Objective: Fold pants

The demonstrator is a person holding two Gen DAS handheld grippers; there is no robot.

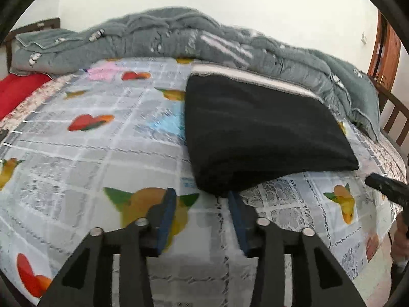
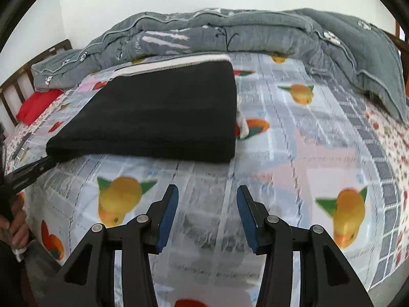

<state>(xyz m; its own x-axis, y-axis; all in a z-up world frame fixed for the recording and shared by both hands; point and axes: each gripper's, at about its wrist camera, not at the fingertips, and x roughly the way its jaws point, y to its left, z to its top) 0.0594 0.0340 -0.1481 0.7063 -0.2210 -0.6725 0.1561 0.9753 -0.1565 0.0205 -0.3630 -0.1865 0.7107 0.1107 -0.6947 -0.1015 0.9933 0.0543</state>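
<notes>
Neatly folded, the black pants (image 1: 258, 133) are laid on the patterned bed (image 1: 84, 153), centre frame; both the left gripper (image 1: 202, 199) and right gripper (image 2: 207, 197) are held open, empty.

The pants (image 1: 260, 133) are hiding the bedsheet (image 1: 102, 140) beneath them, and their inner folds are not showing. In the left view their near corner is covering the tip of the left tool (image 1: 202, 197)'s right finger, so contact cannot be told. The right tool (image 1: 386, 186) is being cut off by the right edge there; its jaws are out of that frame. In the right view a hand (image 2: 18, 227) is being cropped at the left edge. The sheet's print is blurring at right. The duvet (image 2: 255, 30) is masking the bed's far side.
</notes>
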